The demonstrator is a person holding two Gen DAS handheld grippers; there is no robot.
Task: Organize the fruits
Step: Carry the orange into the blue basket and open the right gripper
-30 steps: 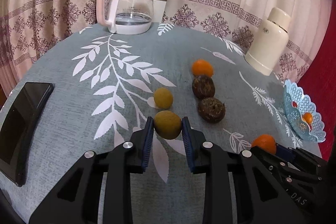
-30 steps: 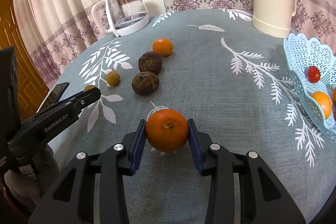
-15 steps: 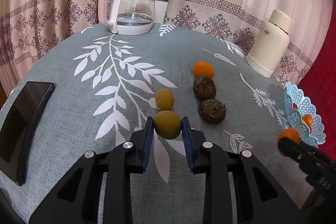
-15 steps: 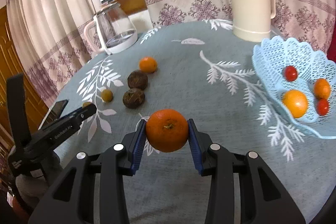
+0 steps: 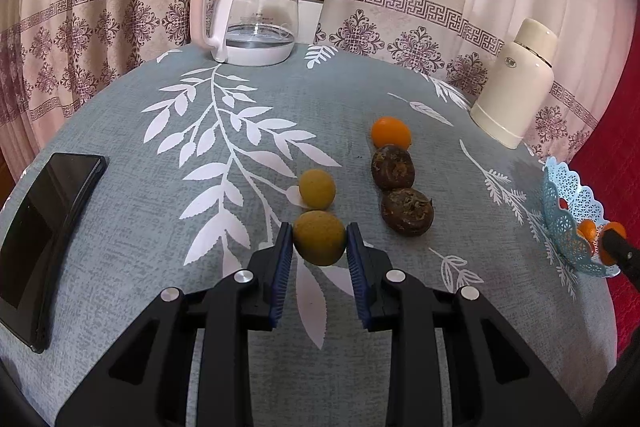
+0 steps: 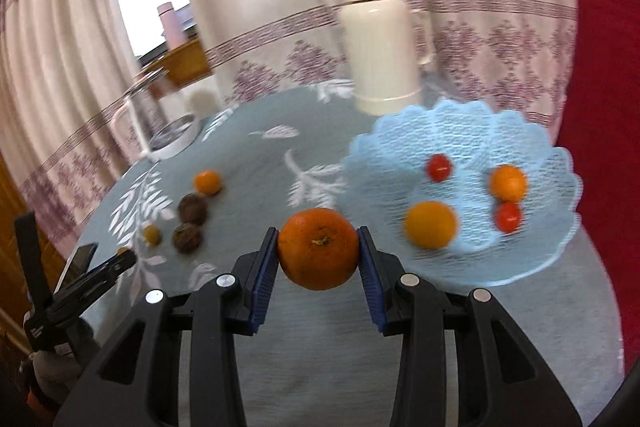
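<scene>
A kettle (image 5: 256,11) is standing at the table's (image 5: 120,251) far edge, with a flask (image 5: 516,83) sitting far right and a phone (image 5: 44,227) lying left. Four fruits (image 5: 394,167) are lying mid-table in two rows. The basket (image 6: 460,135), right, is holding what seem four fruits (image 6: 430,229).

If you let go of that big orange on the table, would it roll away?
Probably a little. The big orange, clamped in the right gripper, looks round, so it could roll on the flat tablecloth. The cloth looks textured, which may slow it. Inside the blue basket, the raised rim should likely stop it.
</scene>
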